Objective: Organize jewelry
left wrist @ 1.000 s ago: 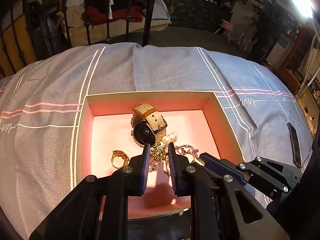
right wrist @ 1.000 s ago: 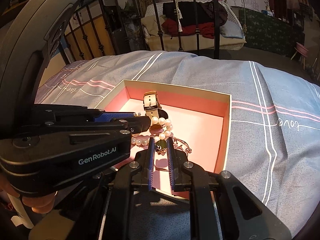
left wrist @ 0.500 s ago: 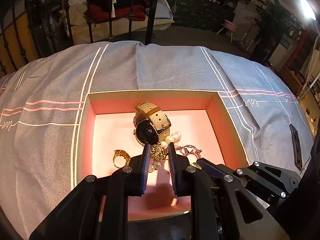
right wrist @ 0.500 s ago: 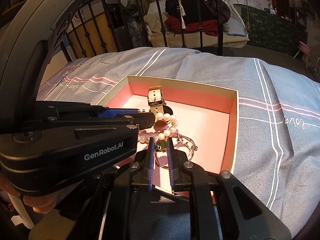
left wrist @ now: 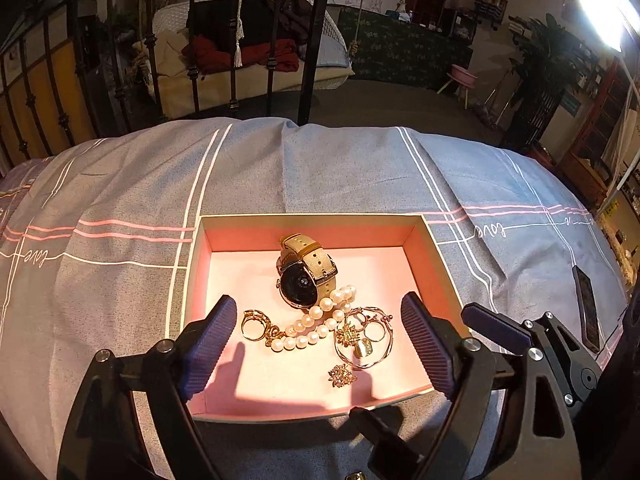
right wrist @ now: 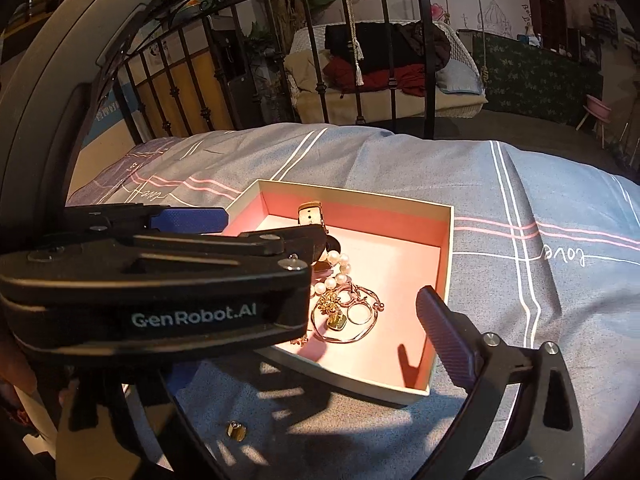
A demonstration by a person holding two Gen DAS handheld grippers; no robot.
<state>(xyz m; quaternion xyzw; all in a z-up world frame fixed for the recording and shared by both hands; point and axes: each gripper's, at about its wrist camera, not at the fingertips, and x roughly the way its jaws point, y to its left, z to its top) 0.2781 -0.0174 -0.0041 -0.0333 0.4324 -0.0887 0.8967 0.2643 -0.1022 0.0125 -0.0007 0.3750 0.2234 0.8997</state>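
Observation:
A shallow box with a pink inside (left wrist: pixel 424 240) (right wrist: pixel 446 248) lies on the bed. In it are a watch with a beige strap (left wrist: pixel 306 276), a pearl bracelet (left wrist: pixel 316 322) (right wrist: pixel 340 270), a gold ring (left wrist: pixel 255 325), a rose-gold bangle (left wrist: pixel 362 336) (right wrist: pixel 348 318) with a gold brooch and a green pendant (right wrist: pixel 337 322), and a small gold flower piece (left wrist: pixel 341 375). My left gripper (left wrist: pixel 320 344) is open and empty above the box's near part. My right gripper (right wrist: pixel 360 320) is open and empty; its left finger is hidden behind the left gripper.
The bed has a grey-blue cover with white and pink stripes (left wrist: pixel 340 168). A black phone (left wrist: pixel 586 308) lies on it right of the box. A small gold item (right wrist: pixel 236 429) lies on the cover in front of the box. A black iron bed rail (left wrist: pixel 316 40) stands behind.
Both grippers opened wide and pulled back and up from the box. The gold brooch and the green pendant that sat between their fingers now lie in the box.

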